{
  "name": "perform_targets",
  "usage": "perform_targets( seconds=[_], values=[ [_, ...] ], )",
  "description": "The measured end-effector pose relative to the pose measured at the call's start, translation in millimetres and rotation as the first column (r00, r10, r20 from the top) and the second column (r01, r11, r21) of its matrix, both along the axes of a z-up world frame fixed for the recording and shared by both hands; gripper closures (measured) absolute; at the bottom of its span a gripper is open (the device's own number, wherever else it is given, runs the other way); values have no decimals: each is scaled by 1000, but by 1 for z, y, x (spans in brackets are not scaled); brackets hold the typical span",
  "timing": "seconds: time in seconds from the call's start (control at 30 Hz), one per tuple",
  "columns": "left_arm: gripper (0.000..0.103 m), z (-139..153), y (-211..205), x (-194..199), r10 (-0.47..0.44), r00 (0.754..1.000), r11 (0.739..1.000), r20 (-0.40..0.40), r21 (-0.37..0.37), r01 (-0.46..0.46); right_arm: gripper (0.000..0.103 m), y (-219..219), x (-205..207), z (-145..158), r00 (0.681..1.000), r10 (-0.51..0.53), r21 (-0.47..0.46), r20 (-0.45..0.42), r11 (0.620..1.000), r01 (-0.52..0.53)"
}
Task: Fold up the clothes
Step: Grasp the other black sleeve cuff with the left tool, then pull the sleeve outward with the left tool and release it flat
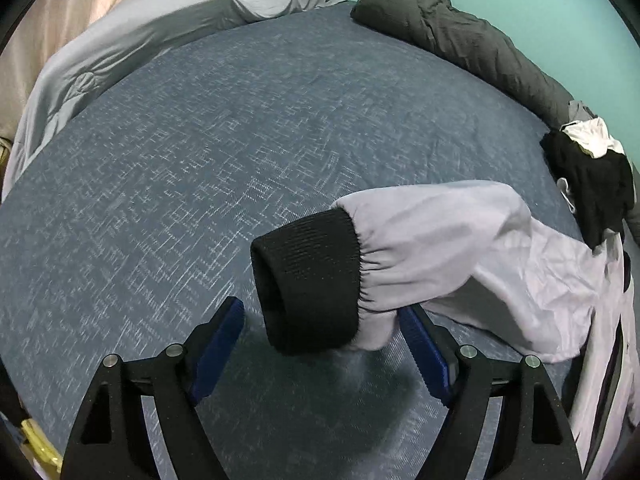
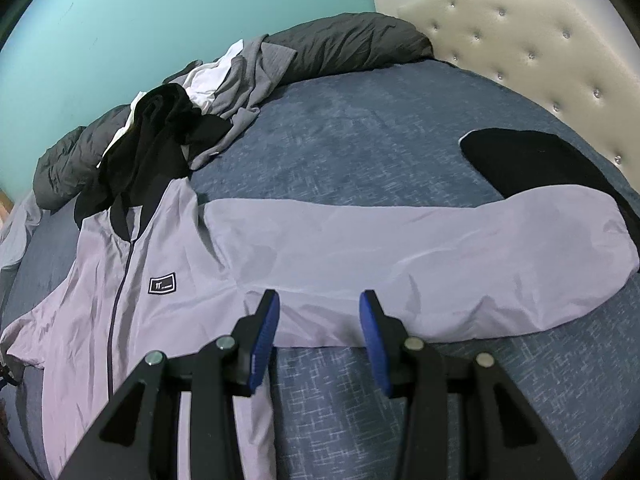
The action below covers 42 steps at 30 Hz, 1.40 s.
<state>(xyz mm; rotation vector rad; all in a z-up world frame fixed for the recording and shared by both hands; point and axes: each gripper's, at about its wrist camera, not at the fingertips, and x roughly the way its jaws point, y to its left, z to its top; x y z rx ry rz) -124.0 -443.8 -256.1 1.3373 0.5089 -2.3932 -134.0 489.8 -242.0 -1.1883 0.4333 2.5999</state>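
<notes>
Bed point(image 2: 360, 152), blue cover. Lilac jacket point(image 2: 168, 256) flat on it, zip up, collar under black garment point(image 2: 160, 140); one sleeve point(image 2: 400, 248) laid out twd headboard point(image 2: 520, 40). Other sleeve's black cuff point(image 1: 308, 284) sits betw. L gripper point(image 1: 320, 320) jaws, spread wide, pads not pressing. R gripper point(image 2: 318, 312) part-spread, empty, over sleeve's lower edge.

Both black angular plastic tongs point(image 1: 320, 316) point(image 2: 319, 300) are showing ribbed blue pads point(image 1: 218, 354) and silver round pivot screws point(image 2: 224, 343).
</notes>
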Motion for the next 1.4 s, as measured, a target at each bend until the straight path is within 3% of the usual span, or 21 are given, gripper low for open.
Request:
perform_targets(
  seconds=[0.1,0.2,0.37,0.53,0.77,0.9,1.1,1.23,1.27,1.4],
  values=[
    [26,-5,-2,-5,-38,999,999,-24,11,38,61,-6,-1,-4,1000,10,8,13,1000,-10],
    [54,-2,-4,-5,-67,997,998,-34,5,67,61,-12,-4,-9,999,16,10,28,1000,-16],
    [81,17,-4,-4,-132,991,991,-28,-16,132,61,-24,-12,-12,999,30,5,33,1000,-30],
    [86,52,-9,-2,-153,988,987,-34,40,154,60,-39,-15,-7,998,66,-12,14,998,-66],
    [88,89,-27,6,-172,984,981,44,96,168,60,-45,-11,0,997,74,-31,-7,997,-74],
    [88,79,-40,14,-143,986,984,87,121,132,59,-46,-9,0,998,66,-54,-11,996,-67],
    [87,37,-59,19,-79,987,979,139,198,50,59,-55,-6,1,996,93,-38,2,995,-92],
    [76,14,-72,23,-18,987,972,158,234,-20,59,-56,-6,-1,996,91,-31,13,995,-90],
    [68,14,-73,24,-9,989,973,149,228,-25,59,-56,-6,-2,996,87,-32,16,996,-87],
    [61,28,-77,34,30,997,979,72,201,-44,59,-63,-9,-4,995,98,-24,24,995,-97]
  ],
)
